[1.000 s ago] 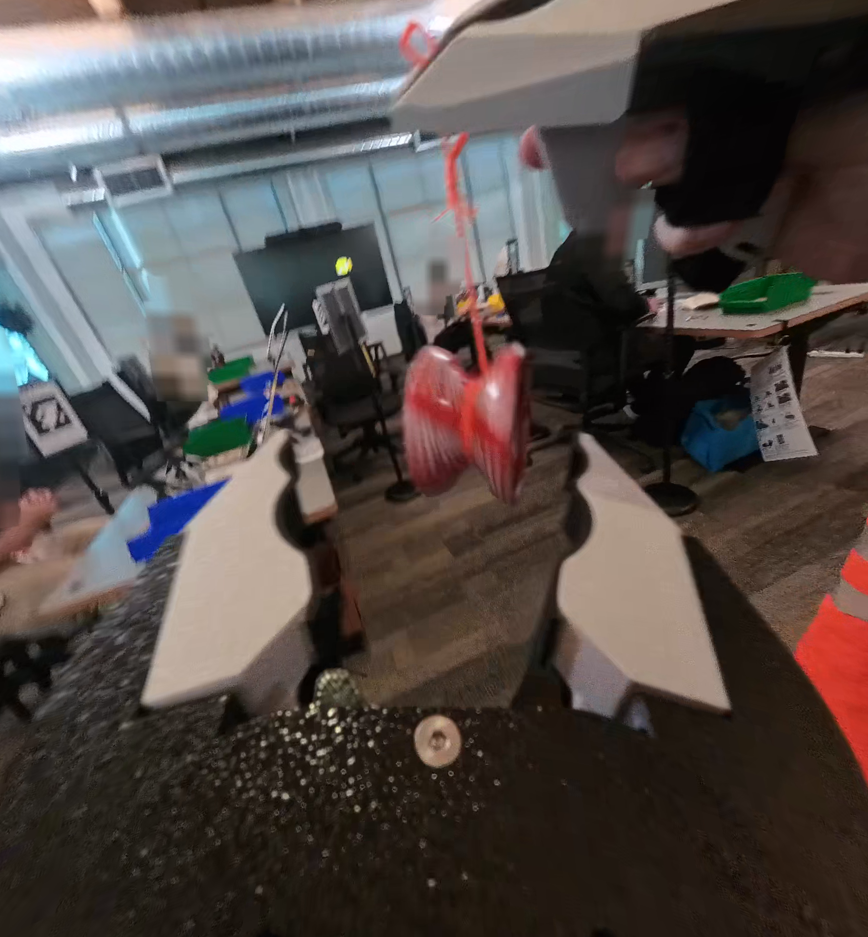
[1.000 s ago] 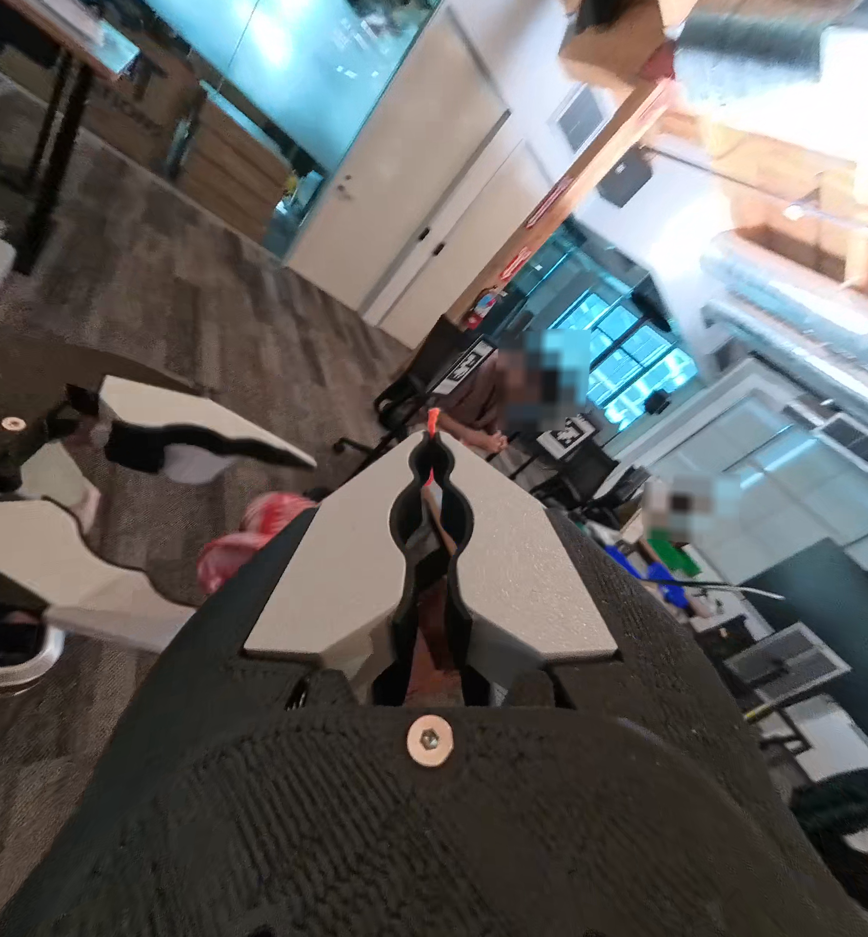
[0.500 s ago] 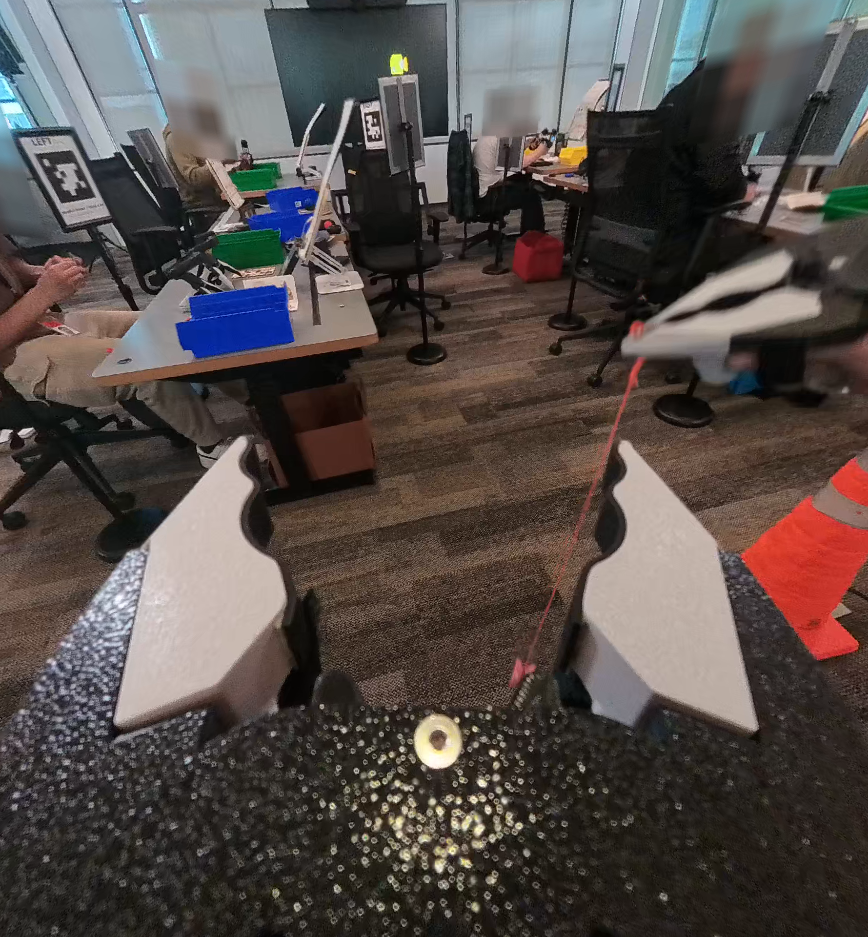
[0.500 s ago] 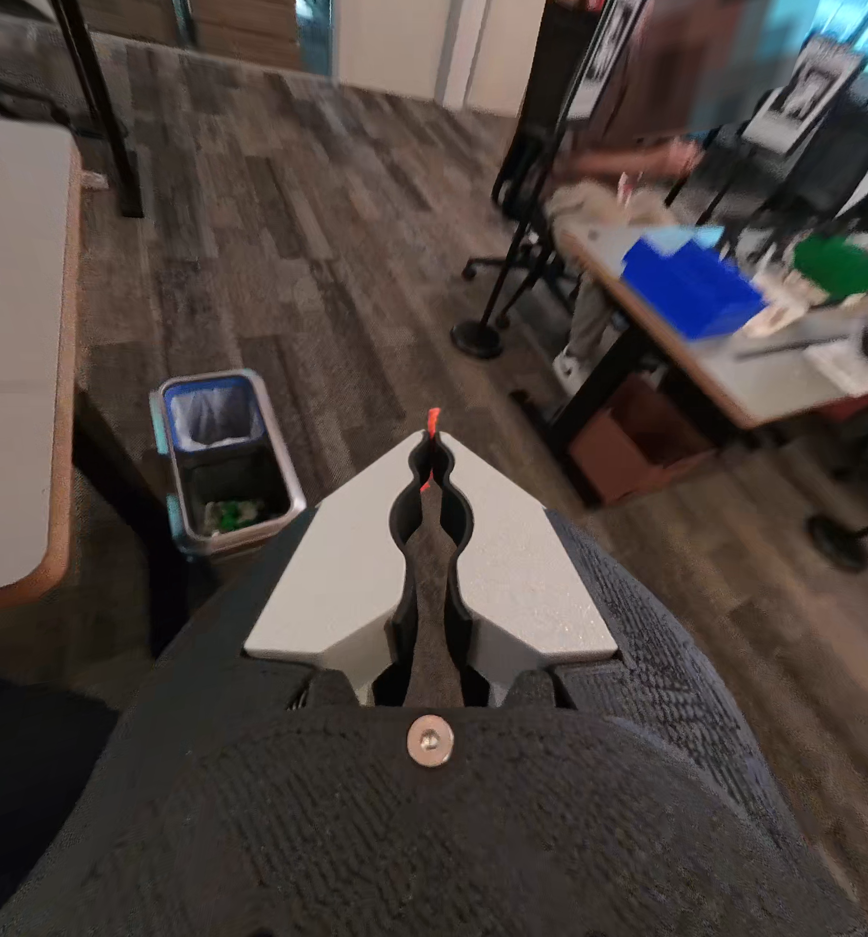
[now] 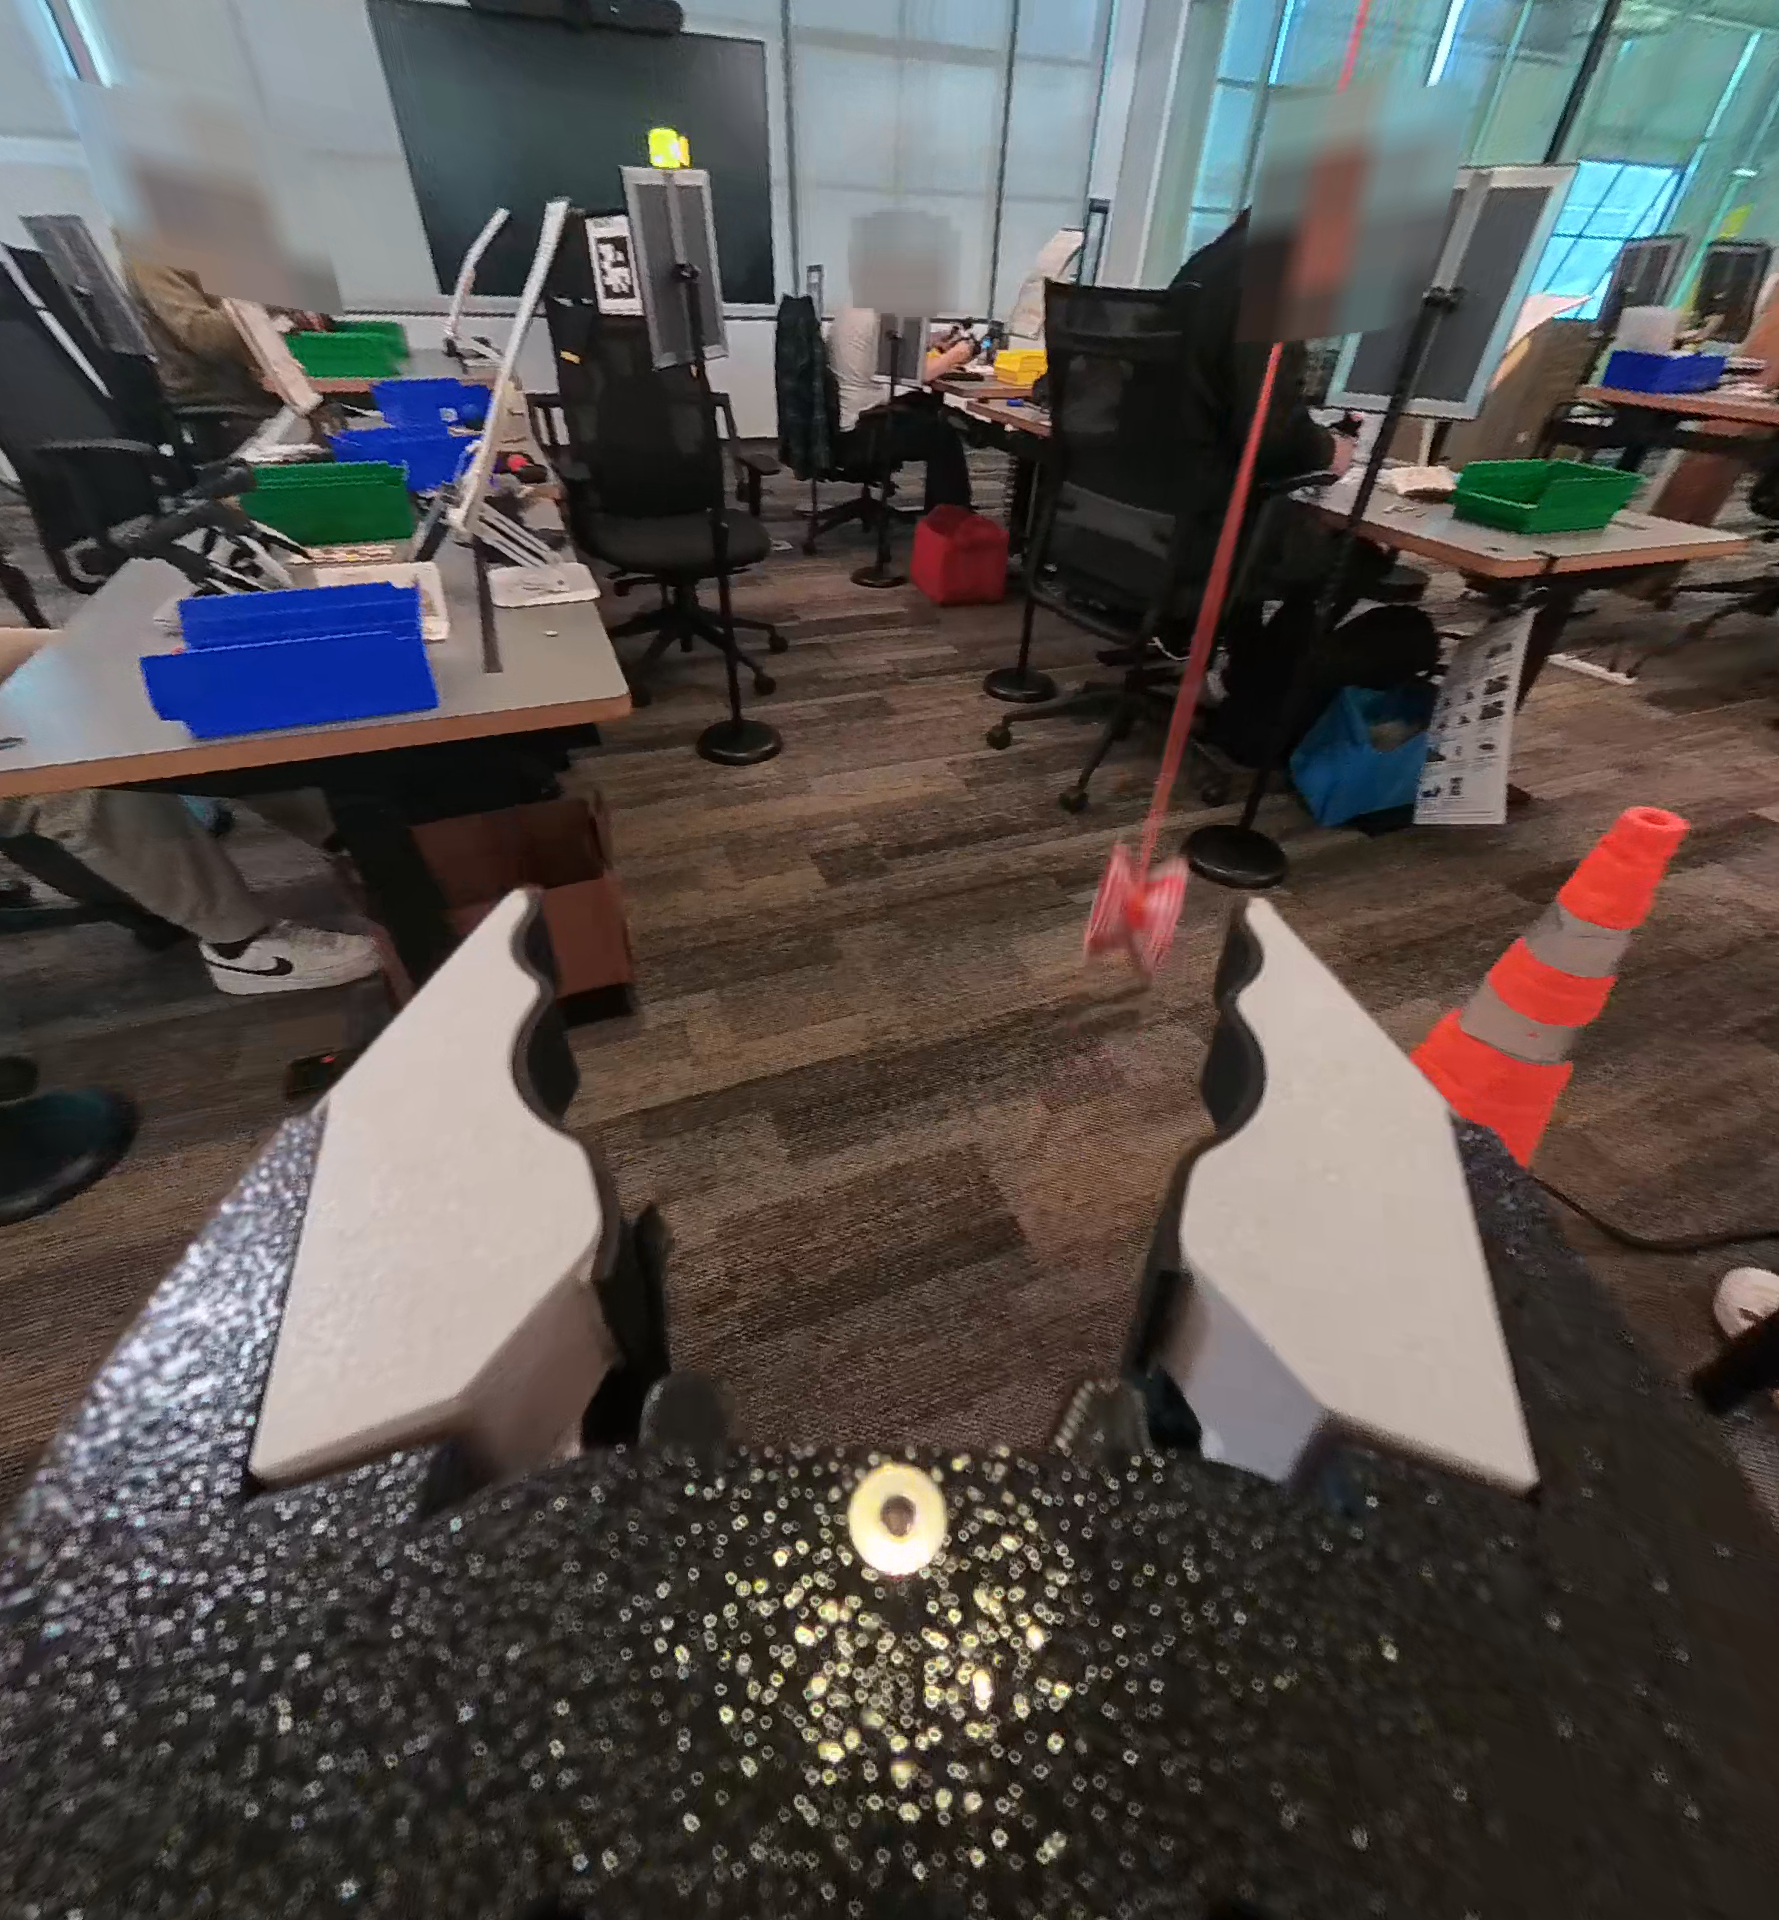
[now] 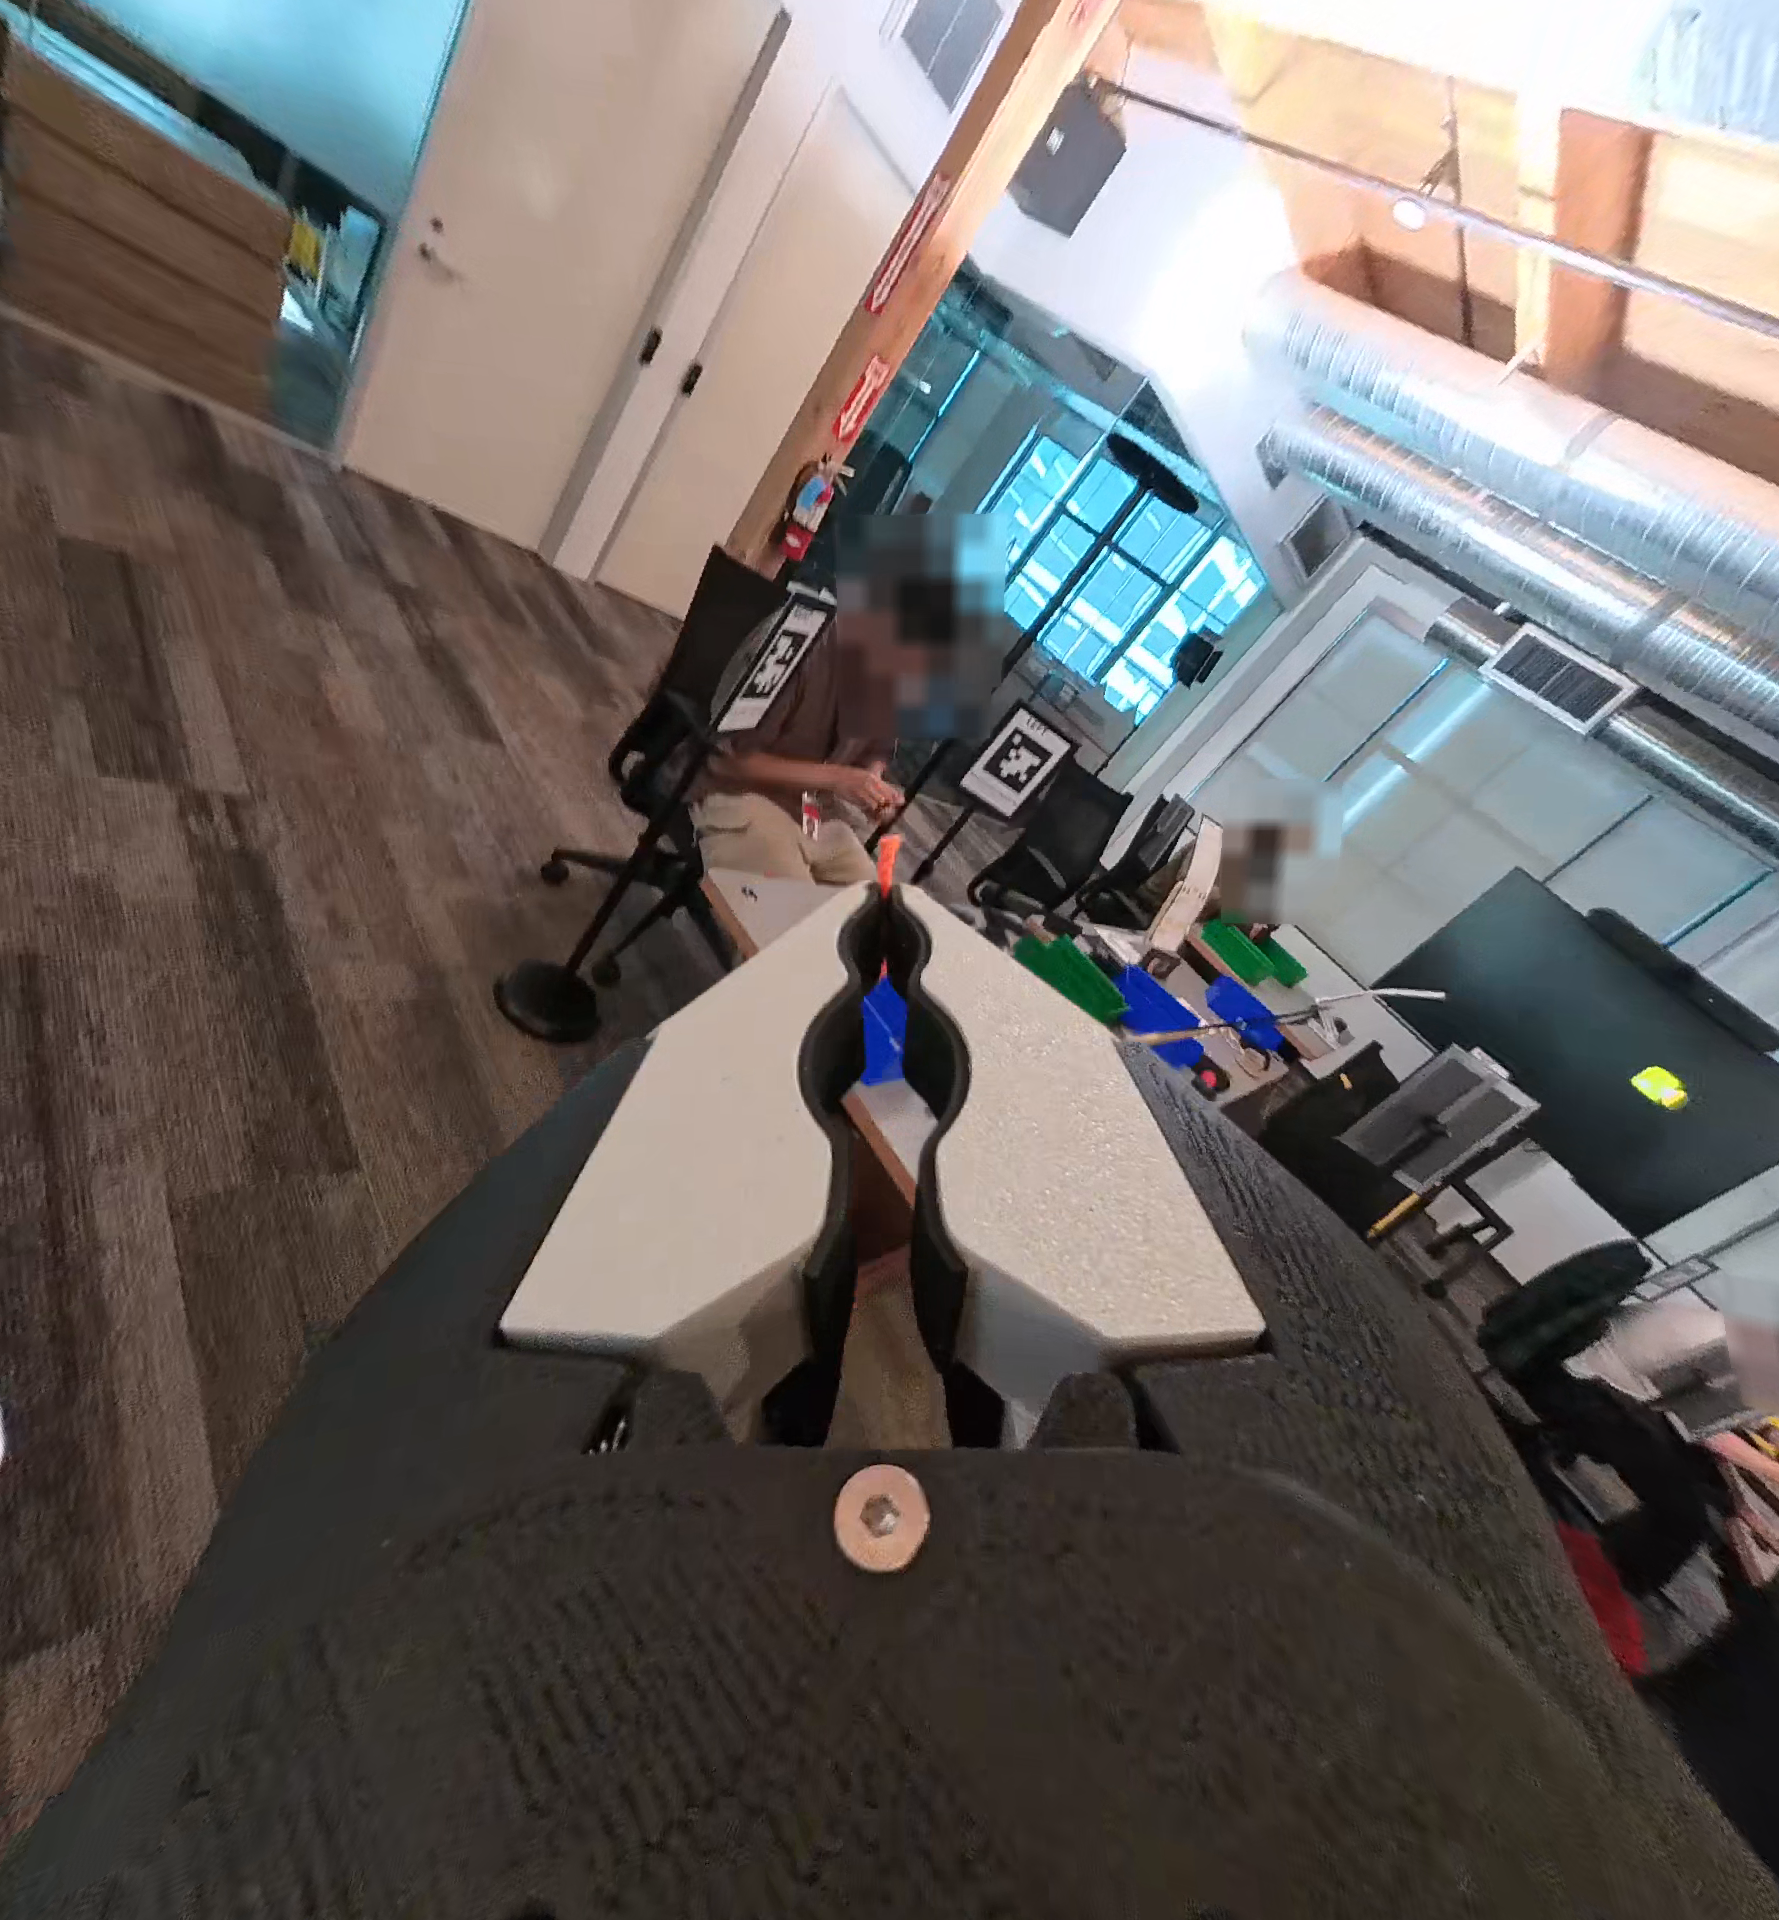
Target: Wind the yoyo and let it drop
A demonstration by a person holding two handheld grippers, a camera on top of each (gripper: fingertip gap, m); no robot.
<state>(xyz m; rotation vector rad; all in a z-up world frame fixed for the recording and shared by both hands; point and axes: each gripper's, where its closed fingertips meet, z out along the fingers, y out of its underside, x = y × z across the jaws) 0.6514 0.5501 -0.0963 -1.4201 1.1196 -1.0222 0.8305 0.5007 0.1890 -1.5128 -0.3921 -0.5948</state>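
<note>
Left wrist view, red yoyo [image 5: 1134, 912] hung blurred on taut red string [image 5: 1223, 582], seen just beyond left gripper [image 5: 885, 935], fingers spread wide, nothing held, right gripper [image 6: 883, 906] pressed together, string end pinched at tips.

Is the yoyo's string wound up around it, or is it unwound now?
Unwound. The yoyo hangs low on a long, straight red string, above the carpet, free of the open left gripper.

Red yoyo [image 5: 1134, 910] dangling on taut red string [image 5: 1223, 582], motion-blurred.
</note>
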